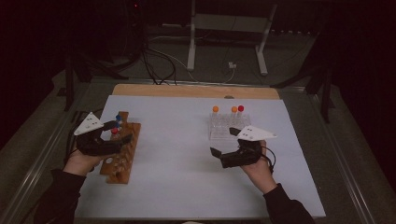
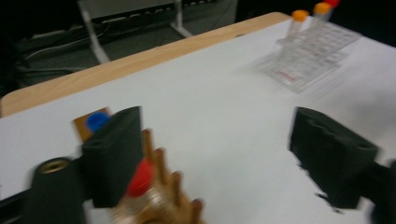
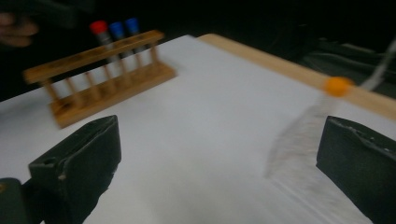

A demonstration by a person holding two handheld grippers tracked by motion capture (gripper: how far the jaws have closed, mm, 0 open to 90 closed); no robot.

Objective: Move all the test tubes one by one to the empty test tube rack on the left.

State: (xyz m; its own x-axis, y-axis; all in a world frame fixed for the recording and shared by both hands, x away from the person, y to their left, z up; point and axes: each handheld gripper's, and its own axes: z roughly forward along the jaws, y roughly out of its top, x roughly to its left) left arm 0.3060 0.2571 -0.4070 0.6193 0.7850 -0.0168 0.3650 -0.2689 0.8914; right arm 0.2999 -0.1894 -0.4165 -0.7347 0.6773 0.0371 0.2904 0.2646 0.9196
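The left gripper [image 1: 114,134] is seen at the near left of the table [image 1: 187,186], held from below by the left hand [image 1: 79,163]; its jaws are spread wide, and nothing is pressed between the pads; in the left gripper view a red-capped tube [image 2: 139,179] is seen just inside the left jaw, seated in the wooden rack [image 2: 161,200] directly below the gripper; whether the jaw touches the cap cannot be told through the blur; a blue-capped tube [image 2: 96,120] is found just beyond that jaw, in the same rack; the rack is laid lengthwise under and ahead of the gripper in the high view. The right gripper [image 1: 224,144] is held at the near right by the right hand [image 1: 257,170]; its jaws are likewise set wide apart, with only bare sheet between them; a clear rack [image 1: 226,127] is placed just beyond its tips, and is smeared beside the right jaw in the right gripper view, with an orange cap [image 3: 338,86] above it; two orange-capped tubes and a red-capped one are stood in it; from this gripper the wooden rack is seen well apart, across the sheet, with a red cap and two blue caps at its far end. Behind the table, a wooden edge [image 1: 196,90] and a grey frame [image 1: 229,28] on the floor are seen.
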